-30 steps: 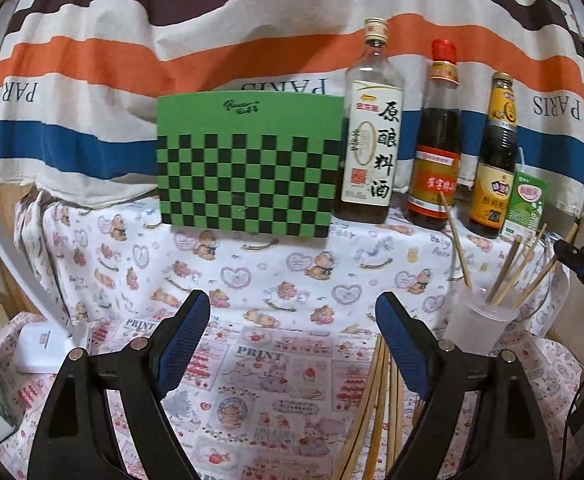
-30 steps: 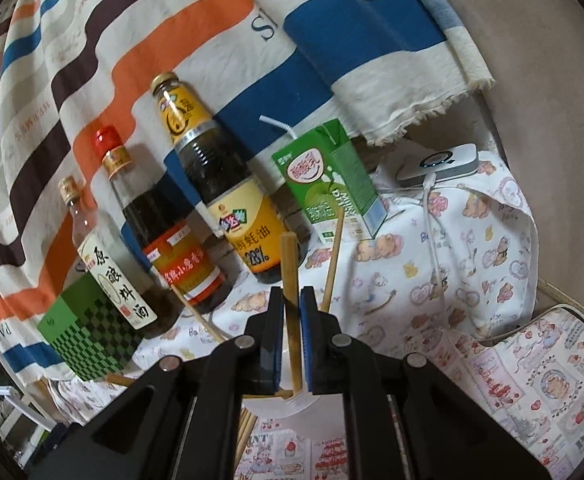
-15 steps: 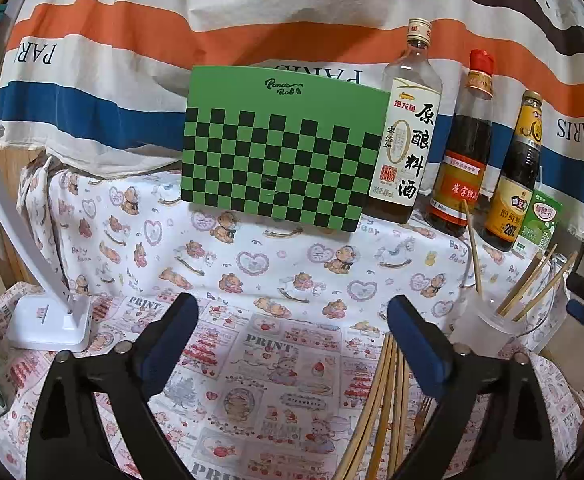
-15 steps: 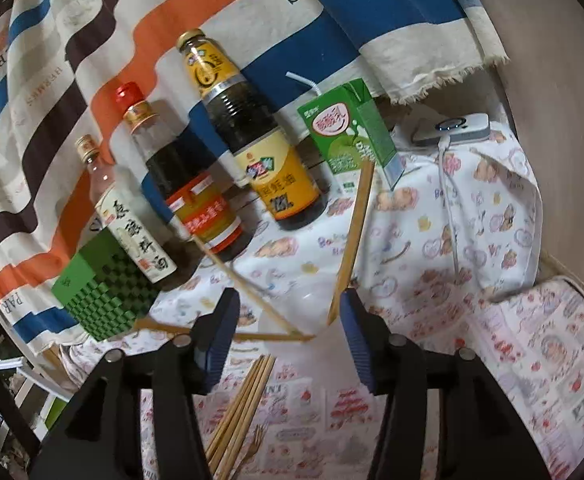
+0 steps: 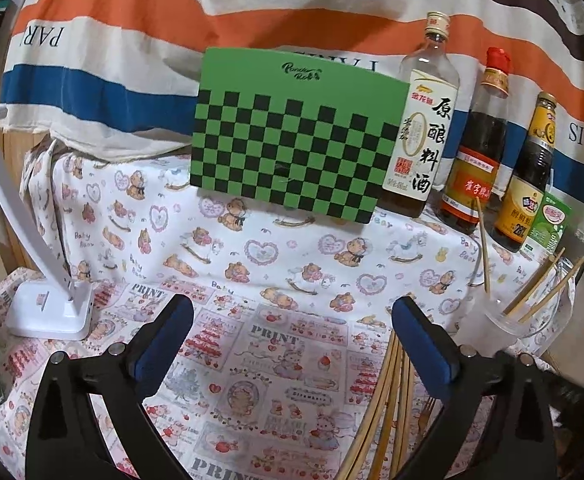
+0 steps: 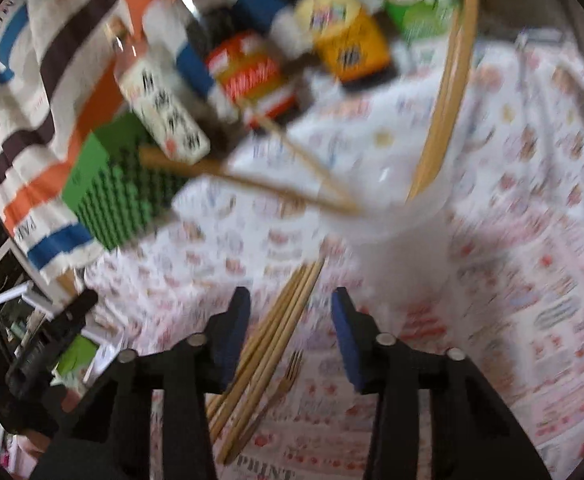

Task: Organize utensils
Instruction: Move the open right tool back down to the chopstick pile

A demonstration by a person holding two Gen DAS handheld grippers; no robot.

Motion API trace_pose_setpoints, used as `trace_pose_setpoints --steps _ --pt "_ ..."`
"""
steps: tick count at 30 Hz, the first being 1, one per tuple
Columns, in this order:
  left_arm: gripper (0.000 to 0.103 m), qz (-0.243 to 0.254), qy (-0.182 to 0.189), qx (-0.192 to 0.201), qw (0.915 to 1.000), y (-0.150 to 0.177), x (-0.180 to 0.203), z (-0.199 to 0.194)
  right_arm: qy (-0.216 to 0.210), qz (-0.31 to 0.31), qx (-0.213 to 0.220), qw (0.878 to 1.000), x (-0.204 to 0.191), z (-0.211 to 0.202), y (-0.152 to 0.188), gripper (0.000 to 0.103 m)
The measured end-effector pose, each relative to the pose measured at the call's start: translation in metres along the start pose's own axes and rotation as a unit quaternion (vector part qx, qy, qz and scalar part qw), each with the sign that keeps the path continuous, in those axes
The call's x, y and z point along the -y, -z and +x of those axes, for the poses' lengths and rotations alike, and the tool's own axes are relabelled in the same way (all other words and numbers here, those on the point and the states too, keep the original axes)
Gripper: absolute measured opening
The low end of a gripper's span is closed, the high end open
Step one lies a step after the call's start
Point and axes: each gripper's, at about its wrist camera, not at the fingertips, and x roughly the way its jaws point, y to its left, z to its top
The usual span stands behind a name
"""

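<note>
- Nearest in the left wrist view, the left gripper (image 5: 292, 344) stands with its jaws spread wide and nothing between them; only patterned tablecloth (image 5: 259, 264) lies in the gap.
- Just right of it, a bundle of loose chopsticks (image 5: 388, 408) lies flat on the cloth, with a small fork (image 6: 287, 376) beside it — these are not yet sorted, so the larger part of the task looks left to do.
- In the blurred right wrist view, the right gripper (image 6: 292, 320) hangs over that same bundle, its jaws closing; the sticks show in the gap, yet the pads do not press on them.
- A little farther, on the right, the clear cup (image 5: 508, 320) already holds a few chopsticks (image 5: 532, 296) leaning against its rim; that share is done.
- Farthest, along the striped cloth backdrop (image 5: 131, 60): a green checkered board (image 5: 292, 148), three sauce bottles (image 5: 424, 128) and a green carton (image 5: 548, 228) — none of them utensils; a white lamp base (image 5: 51, 312) sits near left.
</note>
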Motion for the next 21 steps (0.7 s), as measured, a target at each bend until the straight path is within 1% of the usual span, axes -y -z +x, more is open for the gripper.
trace_pose_setpoints --steps 1,3,6,11,14,19,21 --pt "0.099 -0.001 -0.001 -0.001 1.0000 0.000 -0.001 0.001 -0.002 0.007 -0.022 1.000 0.002 0.010 0.002 0.027" --pt "0.099 -0.001 -0.007 0.000 1.0000 0.000 -0.003 0.001 -0.015 0.024 -0.058 0.998 0.008 0.027 0.005 0.021" --pt "0.099 -0.001 -0.014 -0.001 0.9999 0.000 -0.004 0.003 -0.022 0.040 -0.098 0.994 0.013 0.047 0.009 0.019" --pt "0.099 -0.003 -0.018 -0.008 0.9998 0.000 -0.006 0.006 -0.017 0.039 -0.117 0.992 0.011 0.058 0.012 0.017" --pt "0.099 0.000 -0.032 -0.003 0.9995 -0.001 -0.008 0.007 -0.005 0.035 -0.130 0.991 0.009 0.067 0.014 0.015" --pt "0.099 -0.005 -0.033 -0.005 0.9994 -0.002 -0.012 0.007 0.009 0.026 -0.137 0.990 0.006 0.076 0.015 0.010" --pt "0.099 -0.004 -0.033 -0.005 0.9994 -0.002 -0.012 0.007 0.003 0.027 -0.141 0.990 0.003 0.081 0.015 0.006"
